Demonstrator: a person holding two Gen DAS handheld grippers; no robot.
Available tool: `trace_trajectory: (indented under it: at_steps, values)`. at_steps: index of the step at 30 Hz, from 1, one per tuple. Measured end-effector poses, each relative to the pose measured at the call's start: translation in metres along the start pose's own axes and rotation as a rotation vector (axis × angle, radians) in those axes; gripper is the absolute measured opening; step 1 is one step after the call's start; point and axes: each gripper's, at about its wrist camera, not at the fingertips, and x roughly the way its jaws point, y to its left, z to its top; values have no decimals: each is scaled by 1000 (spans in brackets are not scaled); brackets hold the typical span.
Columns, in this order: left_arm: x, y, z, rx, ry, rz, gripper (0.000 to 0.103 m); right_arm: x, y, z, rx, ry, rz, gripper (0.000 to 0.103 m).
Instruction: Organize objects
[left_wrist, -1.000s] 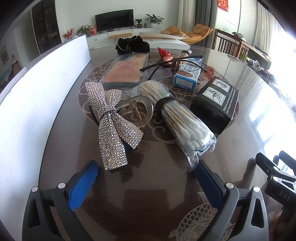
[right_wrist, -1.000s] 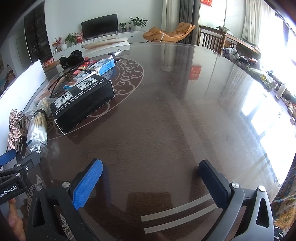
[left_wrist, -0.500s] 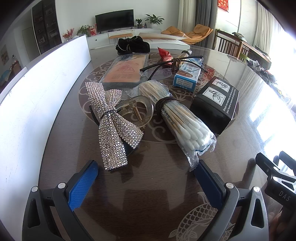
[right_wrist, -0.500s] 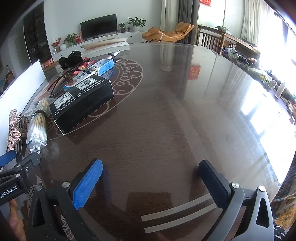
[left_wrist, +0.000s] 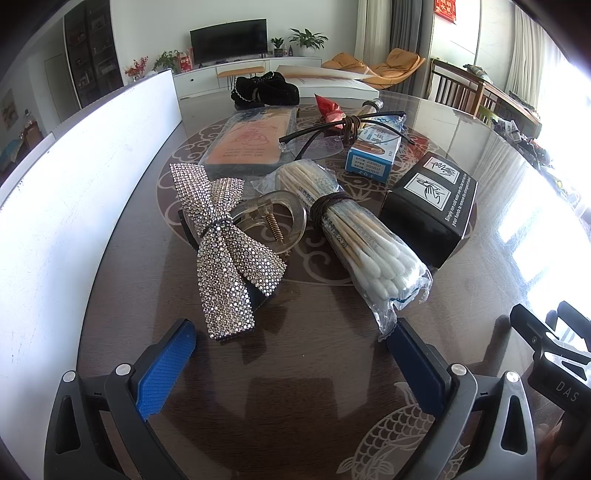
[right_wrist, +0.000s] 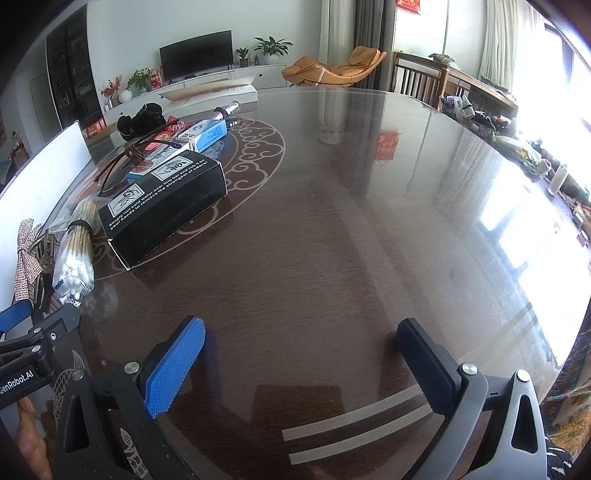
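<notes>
Clutter is gathered on a dark glossy table (left_wrist: 295, 369). From the left: a white board (left_wrist: 74, 206); a rhinestone bow clip (left_wrist: 225, 251), stiff and best pinched at its narrow knot; a bagged cotton swab bundle (left_wrist: 362, 243), judged light and crinkly-slick, best taken at its cord band; a rigid black box (left_wrist: 432, 210). The left gripper (left_wrist: 291, 354) is spread wide and empty just before bow and swabs. The right gripper (right_wrist: 301, 354) is likewise wide and empty over bare tabletop.
</notes>
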Motion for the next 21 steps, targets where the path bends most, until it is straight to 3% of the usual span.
trace_trajectory:
  at_steps: [21]
  values:
    - [-1, 1, 1, -23, 7, 13, 103, -1, -1, 0, 1, 0, 0, 103]
